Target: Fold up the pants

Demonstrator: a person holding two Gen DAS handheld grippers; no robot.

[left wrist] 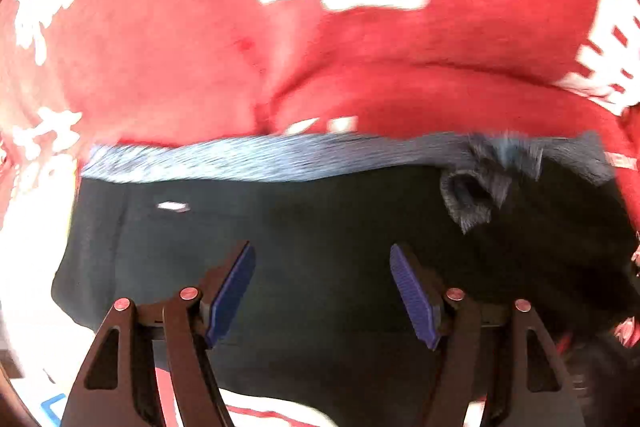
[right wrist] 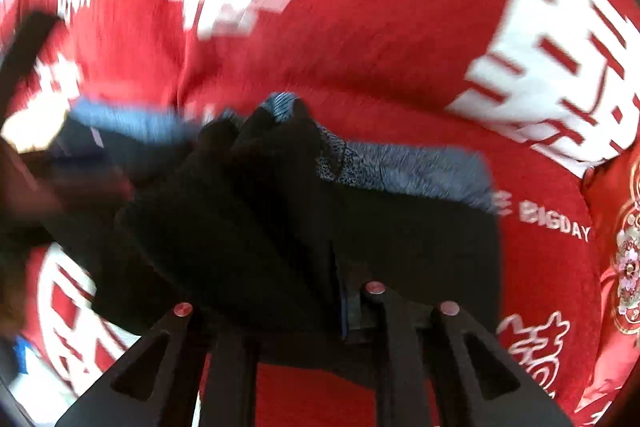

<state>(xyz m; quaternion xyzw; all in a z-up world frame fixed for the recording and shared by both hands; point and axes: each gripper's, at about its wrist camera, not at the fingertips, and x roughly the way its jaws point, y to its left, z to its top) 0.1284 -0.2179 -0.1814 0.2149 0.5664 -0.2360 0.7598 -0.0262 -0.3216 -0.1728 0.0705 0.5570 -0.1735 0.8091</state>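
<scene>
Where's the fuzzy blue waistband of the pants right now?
In the left wrist view the blue waistband runs across mid-frame along the far edge of the black pants, against the red printed cover, beyond the open left tool.

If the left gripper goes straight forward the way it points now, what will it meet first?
Probably the black pants. The left gripper is open, with the dark fabric directly ahead between its fingers. Beyond lie the pants' blue fleecy edge and the red cloth; depth is unclear.
</scene>
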